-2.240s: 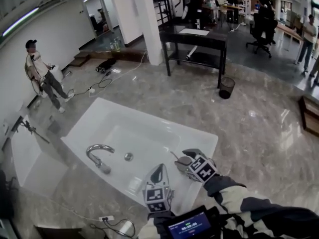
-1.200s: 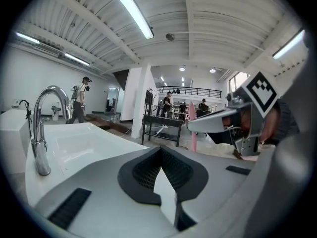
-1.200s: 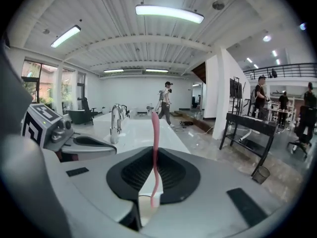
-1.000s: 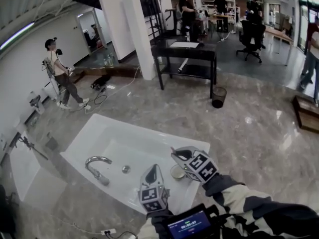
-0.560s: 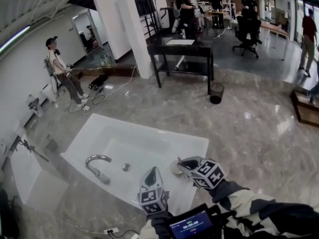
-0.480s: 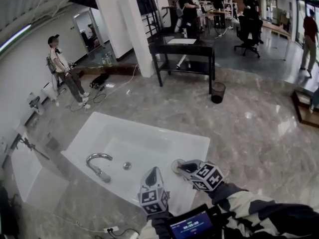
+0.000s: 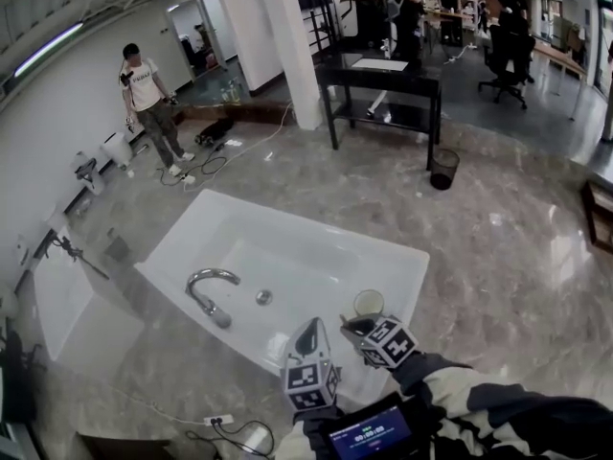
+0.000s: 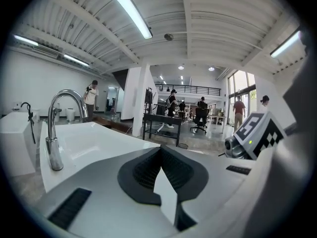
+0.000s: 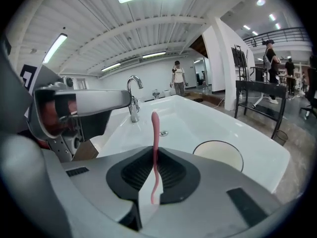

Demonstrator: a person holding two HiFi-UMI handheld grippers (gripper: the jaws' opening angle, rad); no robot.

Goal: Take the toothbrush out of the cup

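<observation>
Right tongs (image 7: 356,325) had dropped lower and pulled back toward me since the earlier frame, so the cup (image 7: 369,302) sat fully uncovered just ahead of their tips, empty, on the sink (image 7: 287,247) rim. Their jaws were nearly together, clamped on the pink toothbrush (image 9: 155,133), which stuck up out of them, already clear of the cup. Left tongs (image 8: 161,150) were closed on nothing, just beside the right ones, with the faucet (image 8: 52,143) off to their left. The step looked like carrying the brush away. I judged it needed a steady squeeze, since the thin handle could pivot, a slow move away from the cup's lip, and the left tongs kept out of the path.
</observation>
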